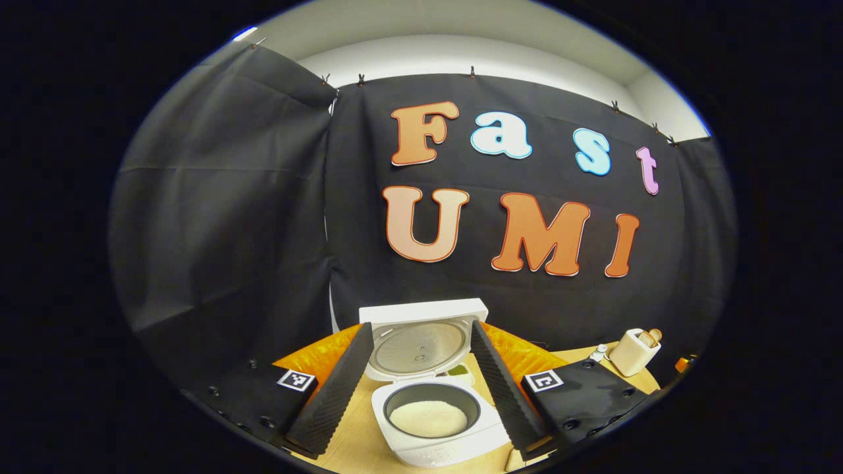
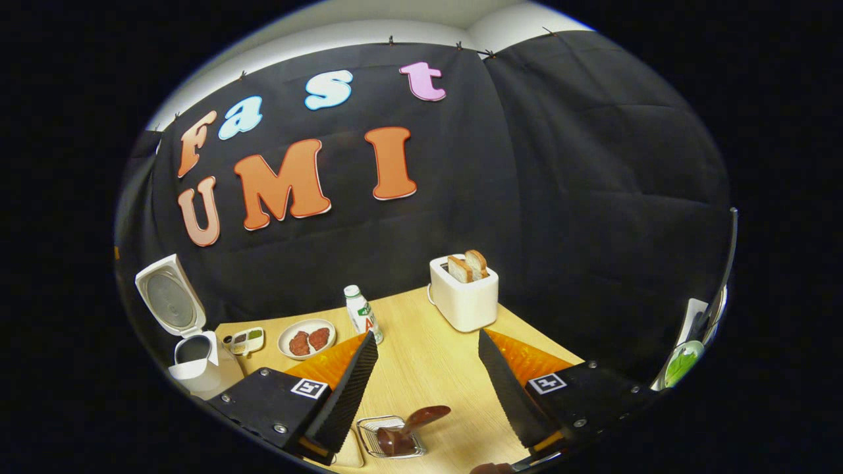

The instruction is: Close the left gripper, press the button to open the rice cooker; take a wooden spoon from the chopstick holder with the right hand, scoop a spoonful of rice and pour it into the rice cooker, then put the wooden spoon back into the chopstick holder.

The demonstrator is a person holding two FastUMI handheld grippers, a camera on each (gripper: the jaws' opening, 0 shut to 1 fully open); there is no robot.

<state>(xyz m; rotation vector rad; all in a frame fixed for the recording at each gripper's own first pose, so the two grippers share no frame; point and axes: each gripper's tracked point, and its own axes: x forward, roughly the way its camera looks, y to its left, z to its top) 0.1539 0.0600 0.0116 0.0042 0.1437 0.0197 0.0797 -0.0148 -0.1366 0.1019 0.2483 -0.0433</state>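
Left gripper view: rice cooker [image 1: 431, 401] stands open, lid up, pale rice in its pot; left gripper [image 1: 415, 388] hovers with fingers apart
Right gripper view: right gripper [image 2: 425, 388] holds nothing, fingers wide; wooden spoon [image 2: 411, 424] sits in the chopstick holder [image 2: 388, 438] just below
Progress: apparently complete, though the holder's contents are dim

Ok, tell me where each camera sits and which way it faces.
Left gripper view: rides the left gripper, looking down at the open rice cooker between its own spread fingers.
Right gripper view: rides the right gripper, facing the wooden table, the toaster and the wooden spoon in its wire holder.
Shared: rice cooker and toaster.
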